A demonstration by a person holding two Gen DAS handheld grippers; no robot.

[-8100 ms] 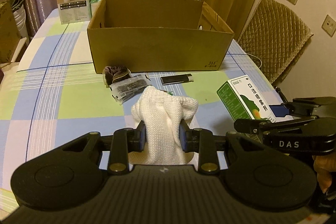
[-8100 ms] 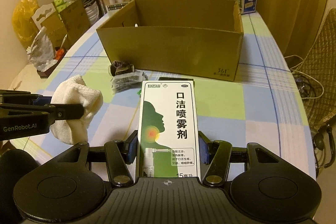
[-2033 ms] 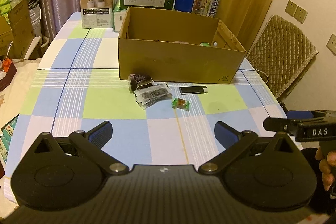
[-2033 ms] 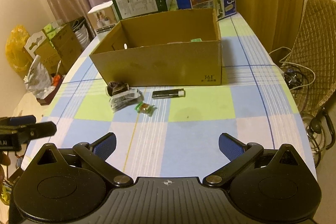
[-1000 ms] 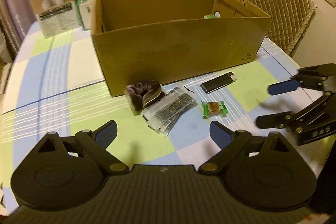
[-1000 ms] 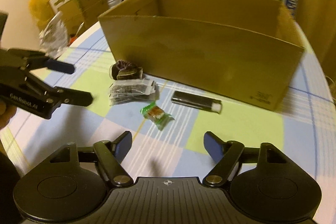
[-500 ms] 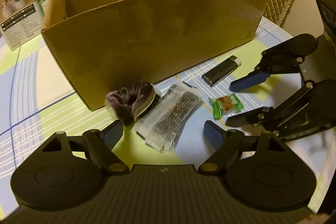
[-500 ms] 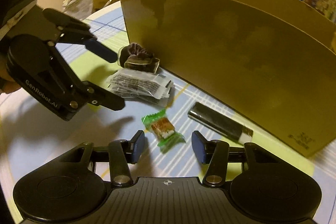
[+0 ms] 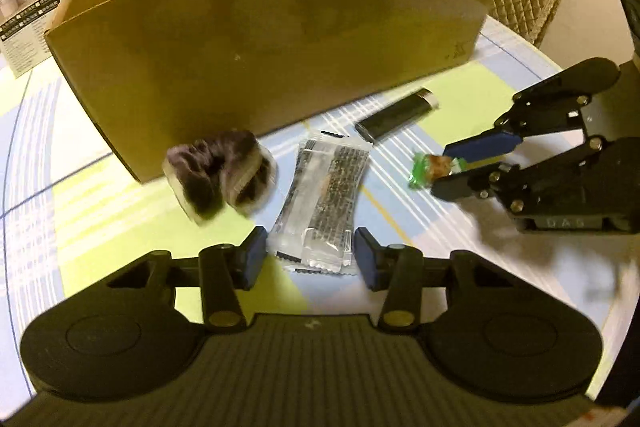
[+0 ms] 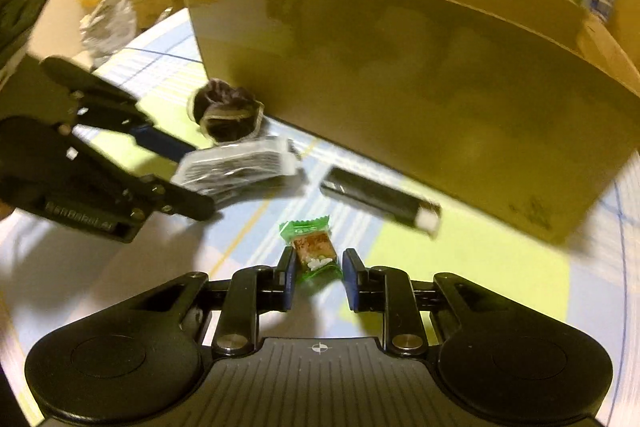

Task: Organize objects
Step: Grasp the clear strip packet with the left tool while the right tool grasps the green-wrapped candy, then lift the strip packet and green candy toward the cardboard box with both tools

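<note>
Clear sachets [image 9: 320, 205] lying flat on checked surface [image 9: 104, 211], between spread jaws of left gripper [image 9: 310, 259], not gripped. Dark bundle [image 9: 222, 177] just beside, against cardboard box [image 9: 272, 27]; black lighter [image 9: 396, 115] nearer box's right end.

Green-wrapped candy [image 10: 314, 251] on surface between parted jaws of right gripper [image 10: 318, 283], pads close on either side, contact unclear. Lighter [image 10: 380, 201] beyond, before box [image 10: 400, 75].
</note>
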